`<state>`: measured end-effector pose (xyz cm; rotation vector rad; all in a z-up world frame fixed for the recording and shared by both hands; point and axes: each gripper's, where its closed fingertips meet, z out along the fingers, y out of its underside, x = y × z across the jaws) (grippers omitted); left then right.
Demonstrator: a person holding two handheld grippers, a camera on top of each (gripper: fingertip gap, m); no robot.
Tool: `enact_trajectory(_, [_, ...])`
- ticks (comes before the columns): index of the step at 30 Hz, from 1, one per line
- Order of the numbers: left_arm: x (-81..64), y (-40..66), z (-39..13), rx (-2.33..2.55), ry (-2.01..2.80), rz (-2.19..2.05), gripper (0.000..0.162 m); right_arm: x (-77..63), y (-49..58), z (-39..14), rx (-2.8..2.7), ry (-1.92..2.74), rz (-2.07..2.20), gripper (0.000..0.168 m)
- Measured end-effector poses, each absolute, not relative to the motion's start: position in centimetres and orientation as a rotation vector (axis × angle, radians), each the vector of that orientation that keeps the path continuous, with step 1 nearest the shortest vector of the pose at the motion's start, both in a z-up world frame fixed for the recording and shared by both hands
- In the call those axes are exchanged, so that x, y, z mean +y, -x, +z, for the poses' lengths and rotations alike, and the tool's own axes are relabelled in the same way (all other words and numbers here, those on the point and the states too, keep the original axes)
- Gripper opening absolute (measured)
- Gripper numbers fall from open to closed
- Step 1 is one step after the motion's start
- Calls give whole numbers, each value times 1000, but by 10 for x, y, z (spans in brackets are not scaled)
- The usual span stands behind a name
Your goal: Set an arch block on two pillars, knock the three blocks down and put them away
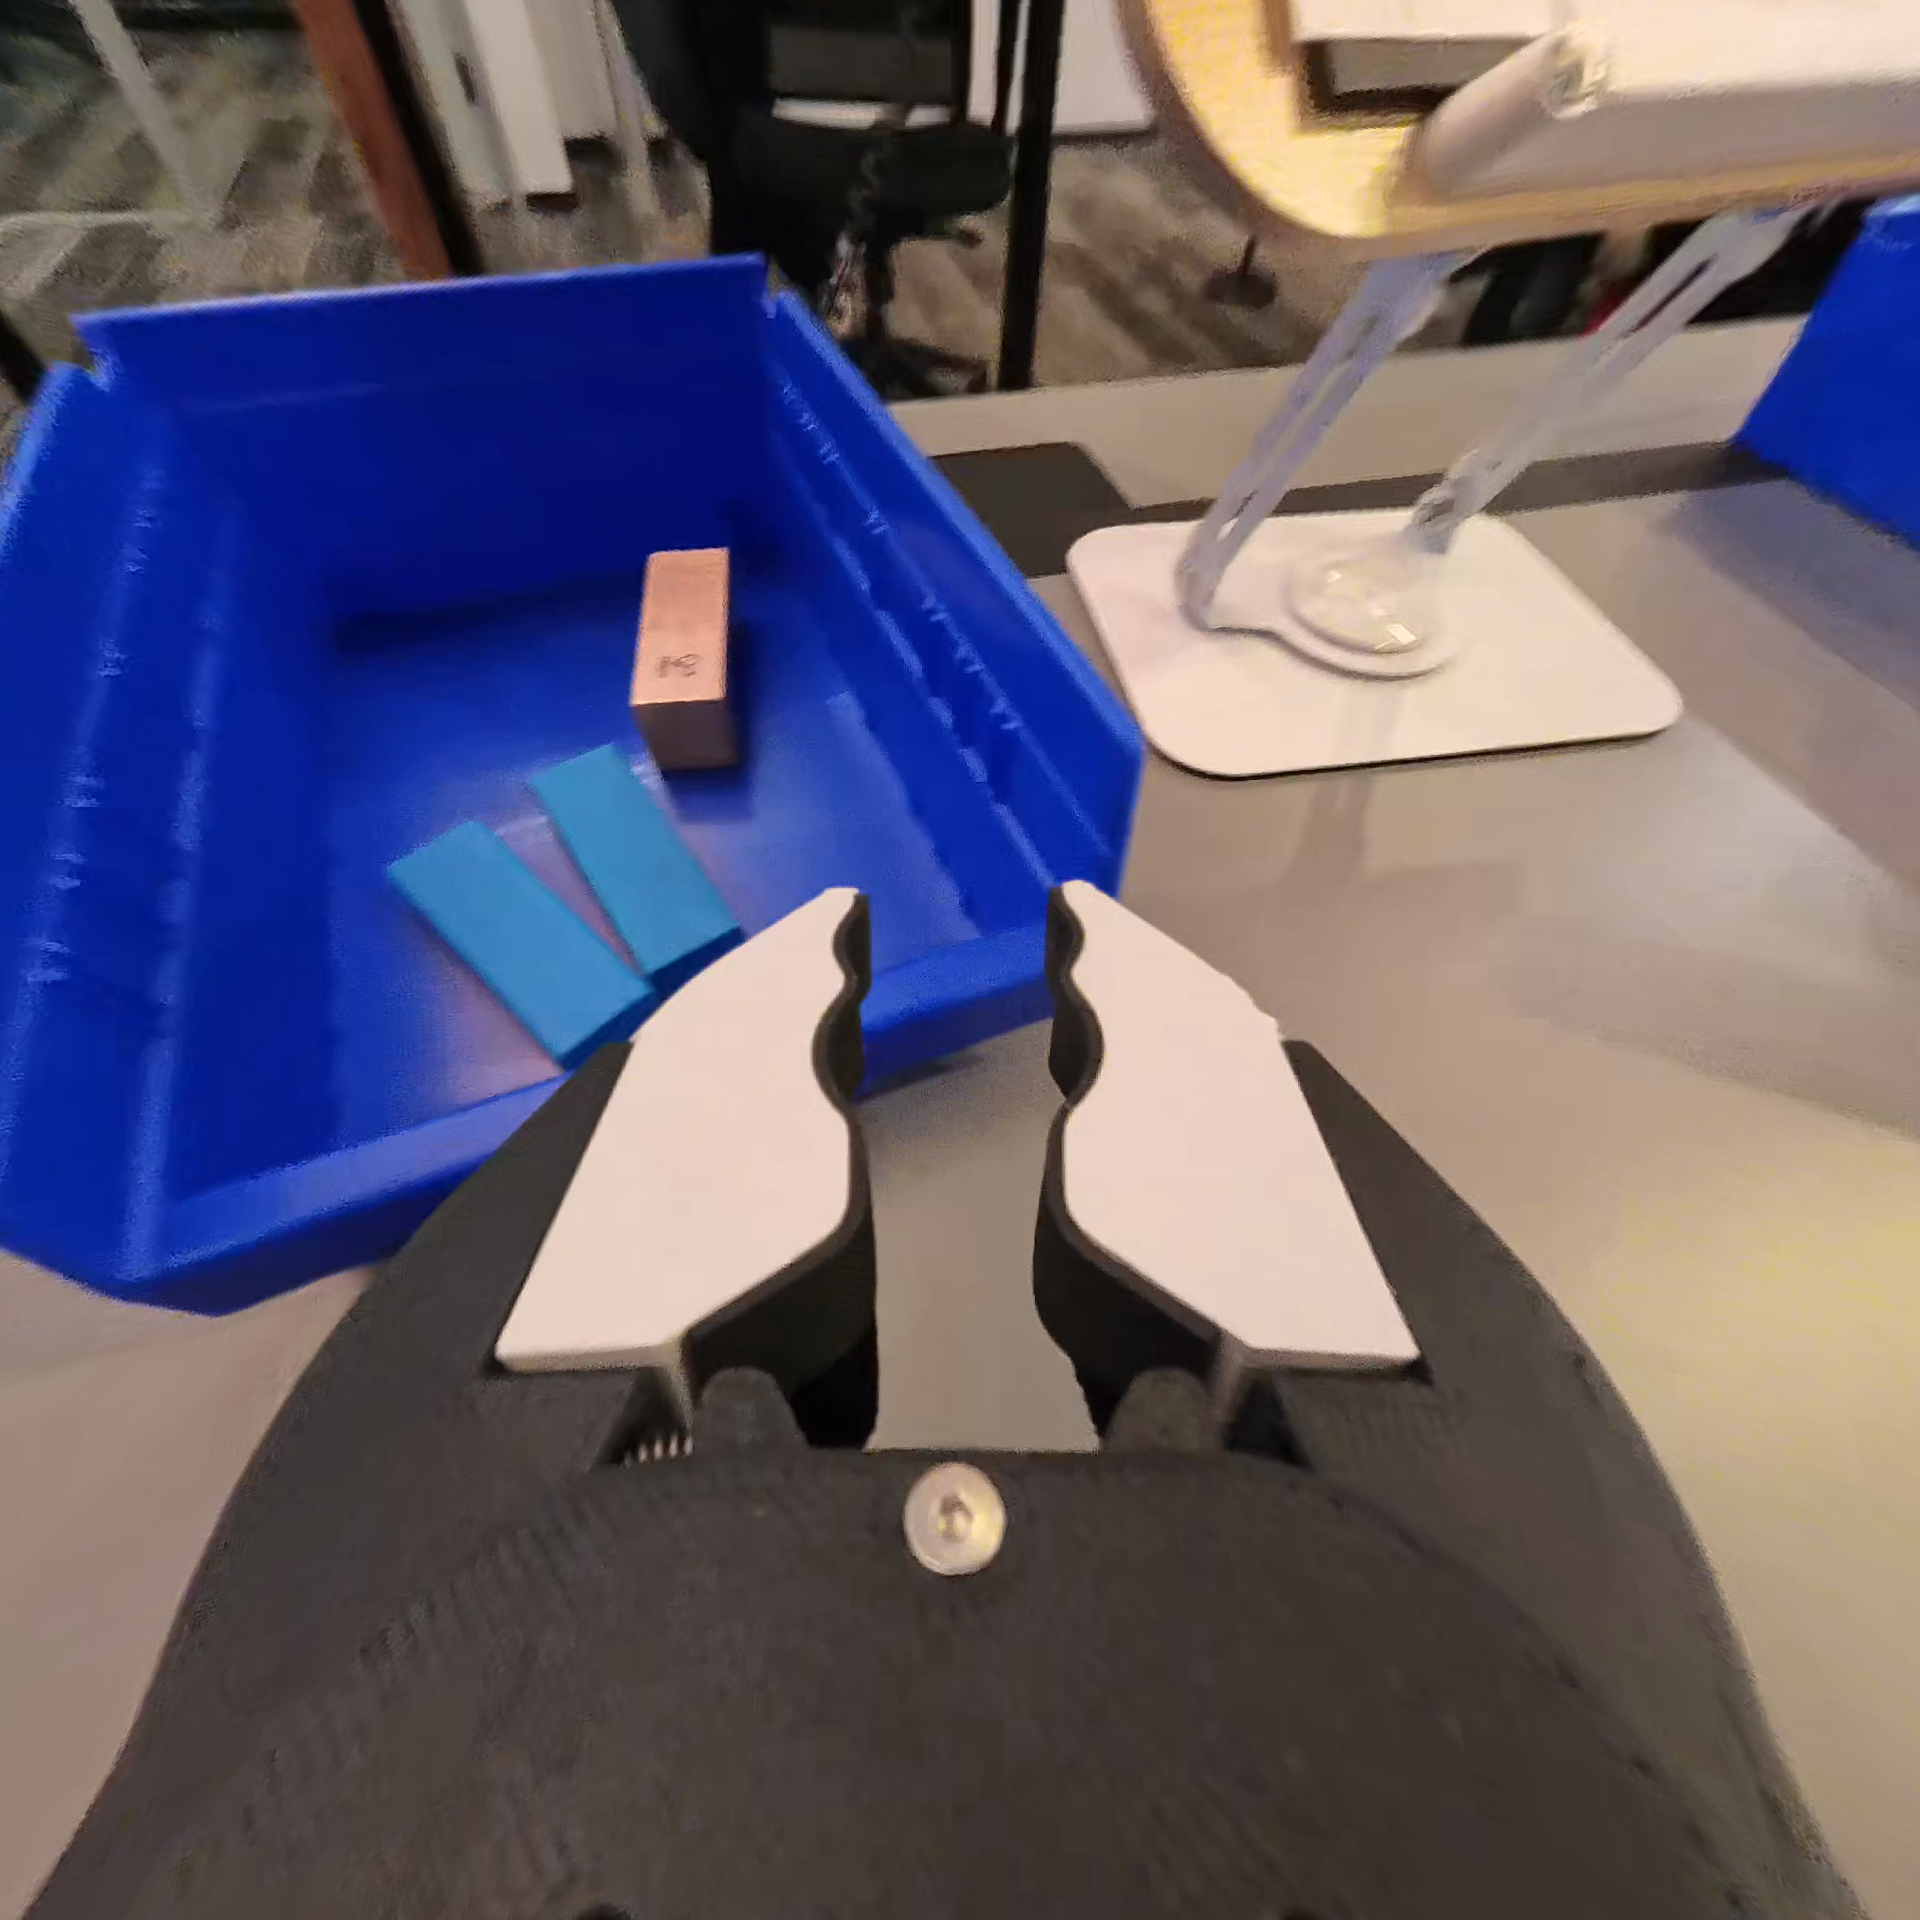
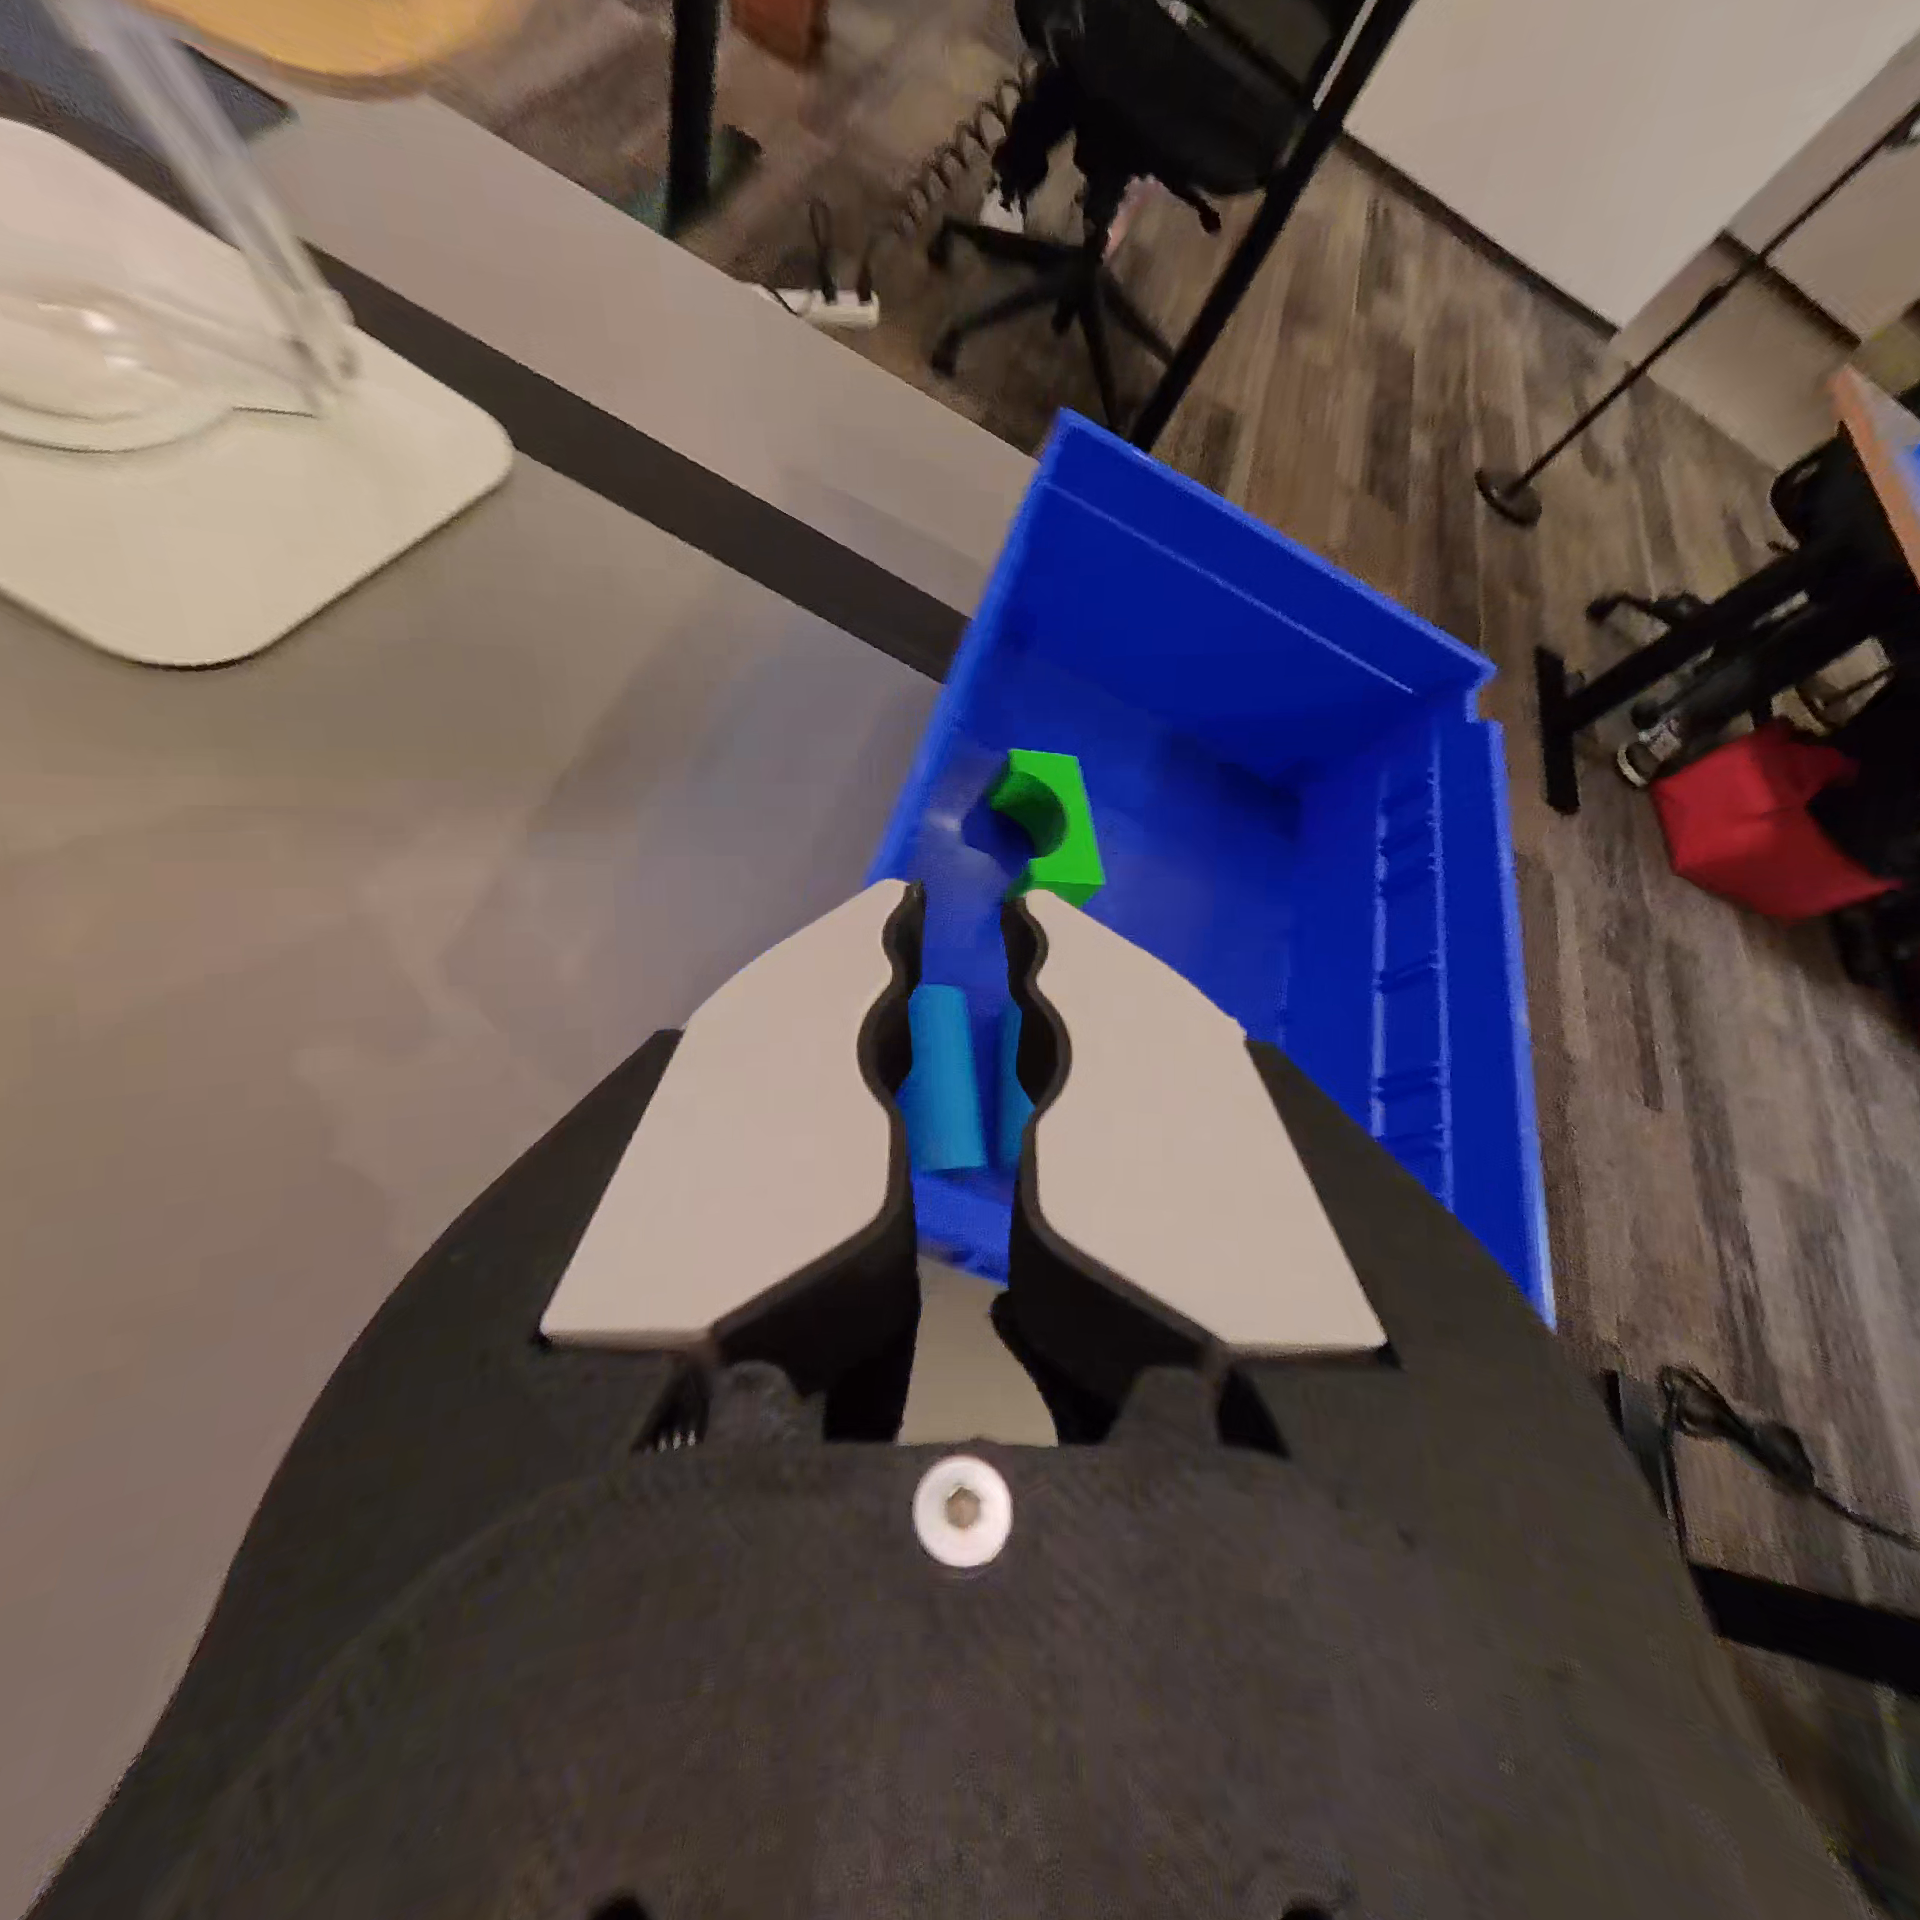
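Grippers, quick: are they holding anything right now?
Left gripper: jaws open, holding nothing.
Right gripper: jaws open a little, holding nothing.

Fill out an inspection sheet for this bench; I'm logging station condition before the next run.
Surface: grey table, with a dark strip across it.
Job's things: left bin holds two light blue blocks lying flat and a tan block; right bin holds a green arch block and light blue cylinders.
Clutter: white stand base with clear legs, between the bins.
Grippers: left gripper open, empty, near its bin's front lip; right gripper slightly open, empty, over its bin.
Cables: coiled cord and power strip on the floor.
Surroundings: wood-look floor, office chair, red bag.
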<state>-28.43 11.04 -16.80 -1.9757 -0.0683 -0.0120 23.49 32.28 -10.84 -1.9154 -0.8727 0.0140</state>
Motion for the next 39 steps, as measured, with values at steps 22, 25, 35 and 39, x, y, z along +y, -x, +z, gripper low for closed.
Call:
enact_trajectory(22, [190, 393, -261, -295, 2822, 36, 39, 264, -166, -147, -1083, 1769, 217, 11])
enact_trajectory(25, [195, 387, -255, -253, 2758, -6, 38, 264, -167, -144, -1084, 1753, 205, 11])
enact_trajectory(35, [144, 281, -97, 111, 1977, -207, 36, 168, -82, -78, -1314, 1396, 466, 29])
enact_trajectory(39, [109, 166, -68, 434, 1689, -400, 36, 110, -13, -67, -1438, 1326, 898, 40])
